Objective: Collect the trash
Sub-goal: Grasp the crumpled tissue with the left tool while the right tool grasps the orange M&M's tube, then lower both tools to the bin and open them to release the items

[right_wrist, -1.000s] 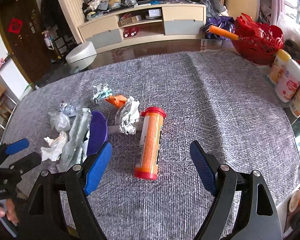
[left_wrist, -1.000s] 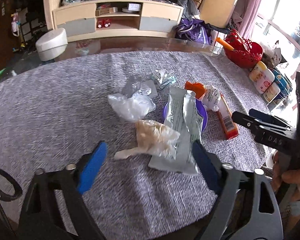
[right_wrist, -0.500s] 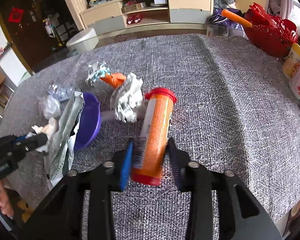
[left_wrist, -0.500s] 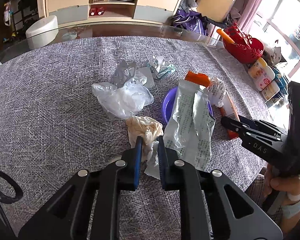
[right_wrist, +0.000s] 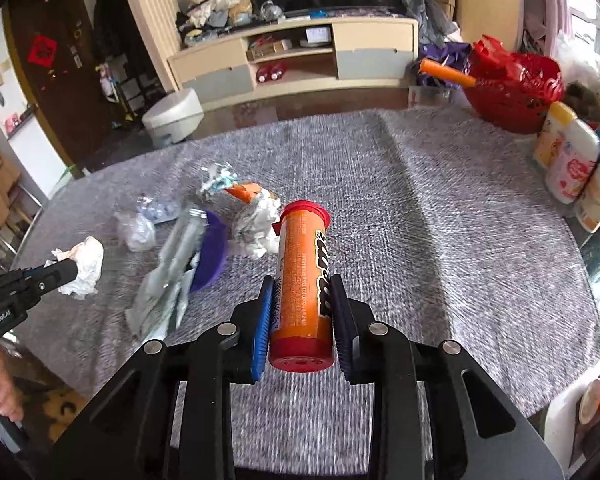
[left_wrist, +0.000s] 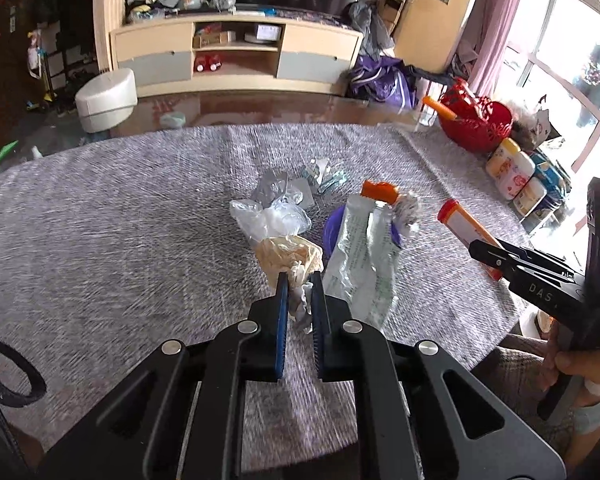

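Holding one piece of trash in each gripper, the person looks barely started on the pickup. Nearest in the left wrist view, the left gripper [left_wrist: 299,280] is clamped on a crumpled beige tissue wad [left_wrist: 290,256], lifted just off the grey tablecloth [left_wrist: 100,240]. The right gripper [right_wrist: 302,292] is squeezed around an orange tube with red caps [right_wrist: 302,276], also raised.

Left to grab, judging by what lies on the cloth: a silver foil wrapper [left_wrist: 360,260] draped over a purple dish [left_wrist: 332,232], a clear plastic bag [left_wrist: 272,218], a white crumpled paper [right_wrist: 256,224], an orange scrap [left_wrist: 378,190], and small bits further back. No bin shows in either view, so the drop-off spot is anyone's guess.

The right wrist view shows the tube's printed side and red bottom cap; the left only catches its far end poking past the other gripper. The left view shows the red basket [left_wrist: 476,124] and bottles [left_wrist: 508,168] too.
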`<state>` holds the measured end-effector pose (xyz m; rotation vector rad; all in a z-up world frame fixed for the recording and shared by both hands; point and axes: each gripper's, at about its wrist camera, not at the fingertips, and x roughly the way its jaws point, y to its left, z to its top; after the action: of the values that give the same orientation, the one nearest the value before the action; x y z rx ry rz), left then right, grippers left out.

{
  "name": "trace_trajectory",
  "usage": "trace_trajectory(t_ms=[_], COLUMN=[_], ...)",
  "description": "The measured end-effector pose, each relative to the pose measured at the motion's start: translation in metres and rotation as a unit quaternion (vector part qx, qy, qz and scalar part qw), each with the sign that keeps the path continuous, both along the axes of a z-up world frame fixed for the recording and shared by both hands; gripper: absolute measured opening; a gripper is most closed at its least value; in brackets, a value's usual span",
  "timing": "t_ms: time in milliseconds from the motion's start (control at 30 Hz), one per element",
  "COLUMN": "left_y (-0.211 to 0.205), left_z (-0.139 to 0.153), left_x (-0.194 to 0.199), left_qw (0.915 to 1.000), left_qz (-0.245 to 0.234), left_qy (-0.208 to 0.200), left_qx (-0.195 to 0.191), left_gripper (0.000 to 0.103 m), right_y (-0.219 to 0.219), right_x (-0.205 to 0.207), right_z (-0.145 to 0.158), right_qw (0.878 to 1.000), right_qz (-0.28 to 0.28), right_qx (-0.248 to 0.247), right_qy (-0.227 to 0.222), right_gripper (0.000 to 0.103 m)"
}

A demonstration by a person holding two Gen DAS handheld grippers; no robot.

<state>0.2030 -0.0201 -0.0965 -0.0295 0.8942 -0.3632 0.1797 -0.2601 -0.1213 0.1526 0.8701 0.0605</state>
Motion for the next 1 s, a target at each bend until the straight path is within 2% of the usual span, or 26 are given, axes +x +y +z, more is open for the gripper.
trace_trajectory(t_ms=[300,567,767,1000], left_y=[0.007,0.009,0.012,0.008], left_z=[0.043,0.063,0.054,0.016], left_x=[-0.063,-0.127,-0.169,-0.193], left_qw=[0.9994,0.9980,0.9982,0.9995], left_qz=[0.002,0.001,-0.009,-0.021], left_qy=[-0.035,-0.062,-0.059,-0.021], left_qx=[0.004,0.007,0.000,-0.009], left_gripper=[0.009,0.009,0.009,0.009], right_y=[0.020,0.030,0.038,0.048], right_x=[-0.055,-0.115,-0.146,-0.169], right_z=[0.048,0.069,0.061,0.027], right_qw=[0.999,0.996,0.996,0.997], right_qz=[0.022,0.051,0.067,0.081], right_qx=[-0.006,0.009,0.009,0.010], right_qy=[-0.046,-0.067,-0.057,-0.016], right_gripper=[0.029,0.029,0.029,0.029])
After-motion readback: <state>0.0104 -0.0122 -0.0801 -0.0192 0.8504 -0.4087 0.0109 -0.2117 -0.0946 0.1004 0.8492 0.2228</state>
